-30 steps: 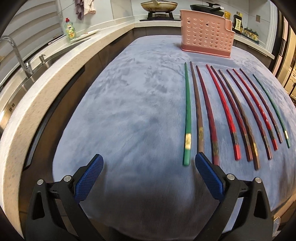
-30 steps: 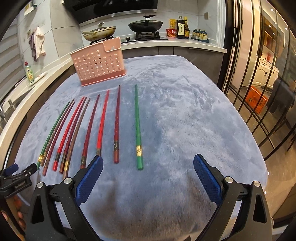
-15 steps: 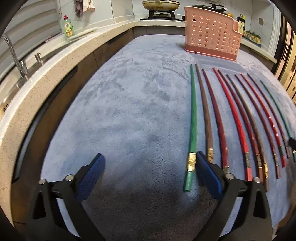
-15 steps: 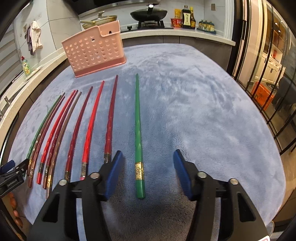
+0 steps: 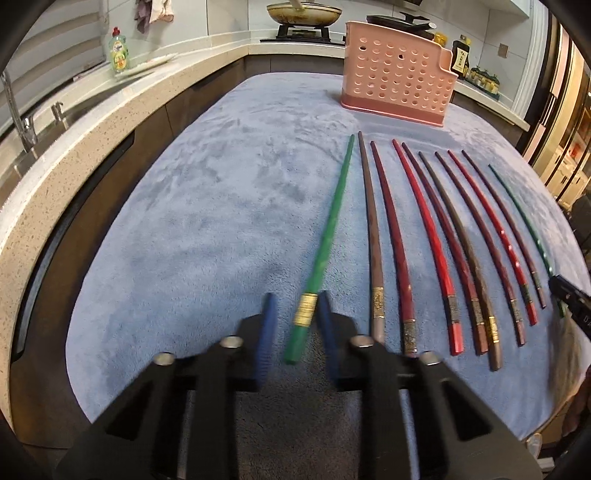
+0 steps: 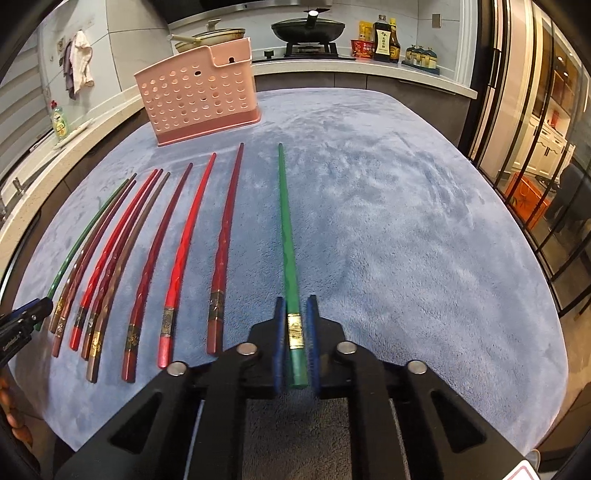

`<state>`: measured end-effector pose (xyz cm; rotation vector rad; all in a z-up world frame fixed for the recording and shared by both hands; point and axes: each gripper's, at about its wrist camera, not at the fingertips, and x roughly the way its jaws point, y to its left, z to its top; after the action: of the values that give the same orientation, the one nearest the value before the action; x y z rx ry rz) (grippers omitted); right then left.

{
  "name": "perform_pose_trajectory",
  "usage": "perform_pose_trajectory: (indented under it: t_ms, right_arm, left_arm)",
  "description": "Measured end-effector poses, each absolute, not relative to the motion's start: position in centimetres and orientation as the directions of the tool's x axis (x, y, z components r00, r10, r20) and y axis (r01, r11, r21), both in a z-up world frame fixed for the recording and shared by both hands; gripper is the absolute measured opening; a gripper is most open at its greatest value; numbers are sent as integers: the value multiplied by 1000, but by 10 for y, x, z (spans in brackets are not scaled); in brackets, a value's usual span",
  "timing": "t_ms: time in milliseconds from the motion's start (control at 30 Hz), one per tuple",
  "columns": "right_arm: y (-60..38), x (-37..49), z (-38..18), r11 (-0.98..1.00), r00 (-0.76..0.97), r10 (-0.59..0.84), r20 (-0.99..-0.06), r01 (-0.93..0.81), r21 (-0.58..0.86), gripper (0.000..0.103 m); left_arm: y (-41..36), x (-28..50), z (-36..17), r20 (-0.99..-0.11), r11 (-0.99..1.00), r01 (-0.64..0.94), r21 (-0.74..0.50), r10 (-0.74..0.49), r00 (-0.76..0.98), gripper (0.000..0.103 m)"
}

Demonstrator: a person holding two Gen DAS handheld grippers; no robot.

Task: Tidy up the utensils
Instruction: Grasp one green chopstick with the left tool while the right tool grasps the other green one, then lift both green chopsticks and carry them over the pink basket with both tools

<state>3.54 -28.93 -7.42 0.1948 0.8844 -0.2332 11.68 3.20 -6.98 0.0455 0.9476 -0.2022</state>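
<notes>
green chopstick, gold band | pink holder, round holes | blue cloth

Kitchen setting: blue-grey plush cloth over the tabletop, speckled stone counter with faucet alongside, stove with black wok behind, glass-panelled partition at one side.

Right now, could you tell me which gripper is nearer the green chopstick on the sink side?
Left. The left gripper straddles the handle end of the sink-side green chopstick; the right gripper straddles the other green chopstick, across the row.
</notes>
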Motion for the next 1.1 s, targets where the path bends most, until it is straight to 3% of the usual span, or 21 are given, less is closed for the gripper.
perform_pose_trajectory:
  t_ms: [167, 400, 733, 1100]
  right_arm:
    - [-290, 26, -66, 956, 624, -102, -774, 277, 98, 7]
    - [-295, 7, -30, 950, 681, -81, -728, 273, 149, 7]
    - [-307, 12, 50, 953, 789, -83, -609, 242, 183, 7]
    - [-320, 72, 141, 956, 883, -63, -466, 187, 225, 7]
  left_arm:
    - [35, 113, -63, -820, 977, 198, -79, -177, 545, 8]
    - [40, 103, -33, -801, 979, 184, -89, -180, 571, 7]
    - [42, 112, 42, -718, 975, 204, -93, -207, 664, 7]
    - [31, 181, 142, -600, 965, 220, -143, -261, 756, 7]
